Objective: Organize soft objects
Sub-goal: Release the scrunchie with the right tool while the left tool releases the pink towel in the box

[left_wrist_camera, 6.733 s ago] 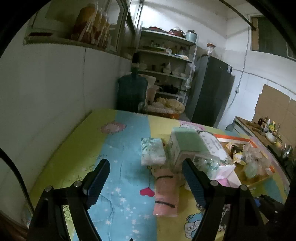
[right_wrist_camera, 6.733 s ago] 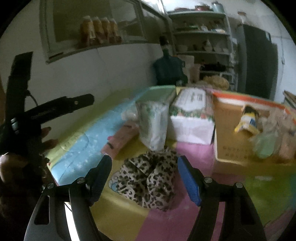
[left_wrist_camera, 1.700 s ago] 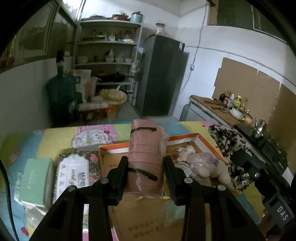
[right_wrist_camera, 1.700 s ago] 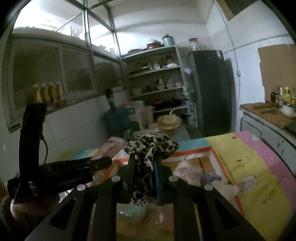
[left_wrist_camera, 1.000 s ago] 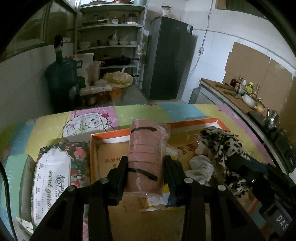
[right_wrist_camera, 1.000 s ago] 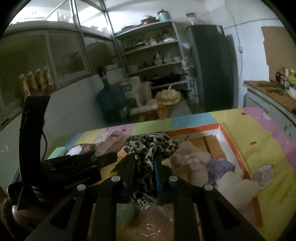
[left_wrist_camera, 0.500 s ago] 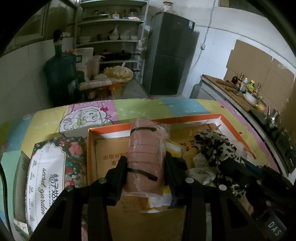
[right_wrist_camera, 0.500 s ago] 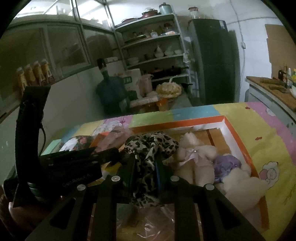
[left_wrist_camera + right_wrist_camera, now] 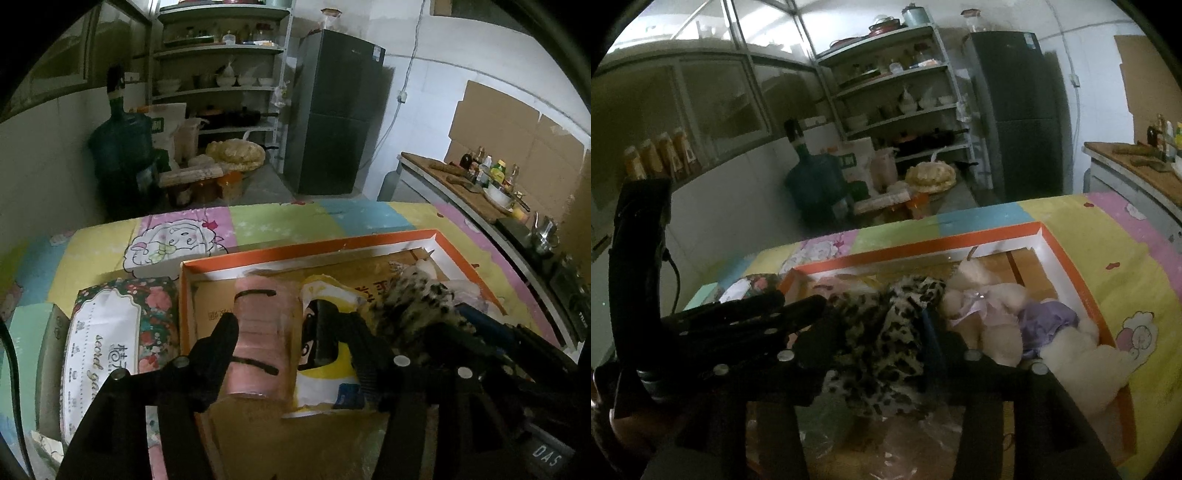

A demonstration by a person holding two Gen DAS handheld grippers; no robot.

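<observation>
An orange-rimmed cardboard box [image 9: 332,247] stands on the colourful table cover. A pink wrapped roll [image 9: 262,332] lies inside it between the fingers of my left gripper [image 9: 275,328]. Those jaws are opening, and a gap shows on the roll's right side. A leopard-print cloth [image 9: 882,332] rests slumped in the box between the fingers of my right gripper [image 9: 875,339], whose jaws are also opening and stand wider than the cloth's bunched middle. In the left wrist view the same cloth [image 9: 413,299] lies right of the roll.
Beside the cloth, cream and purple plush toys [image 9: 990,306] fill the box's right half, with a yellow packet [image 9: 325,295] near the roll. A floral tissue pack [image 9: 107,339] and a green pack [image 9: 26,332] lie left of the box. Water jug, shelves and fridge stand beyond the table.
Both pairs of jaws have widened. The pink roll has left the left grip and lies in the box; the leopard cloth has sagged down and spread inside the box.
</observation>
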